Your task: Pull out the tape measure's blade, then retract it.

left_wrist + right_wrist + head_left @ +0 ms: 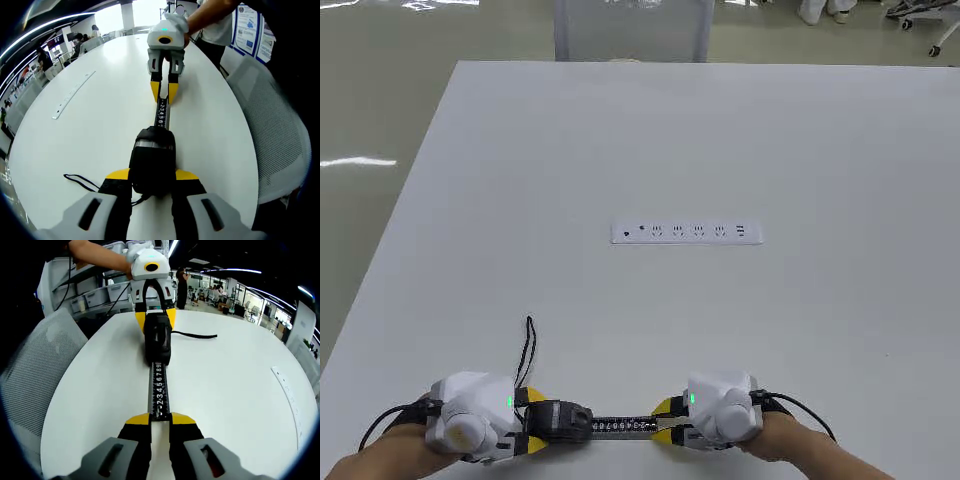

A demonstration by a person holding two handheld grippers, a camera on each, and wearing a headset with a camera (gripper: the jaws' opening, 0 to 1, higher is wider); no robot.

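The left gripper (152,175) has its yellow-tipped jaws clamped on either side of the tape measure (152,159), a chunky black case with rounded corners and a dull, rubbery look. The right gripper (160,420) faces it, its jaws pinched together on the free end of the blade (159,387). The blade is a narrow dark strip printed with white numerals, and it runs flat and straight between the two grippers.

Case and blade lie along the near edge of the table (720,140), left of its middle. A thin black cord (527,350) trails from the case in a loose loop towards the far edge. Nothing lies across the blade.

The table top is smooth, matt white and broad. A long white power strip (686,233) with a row of sockets lies flat near its centre, well apart from the grippers. A grey mesh chair (272,125) stands beside the near edge.
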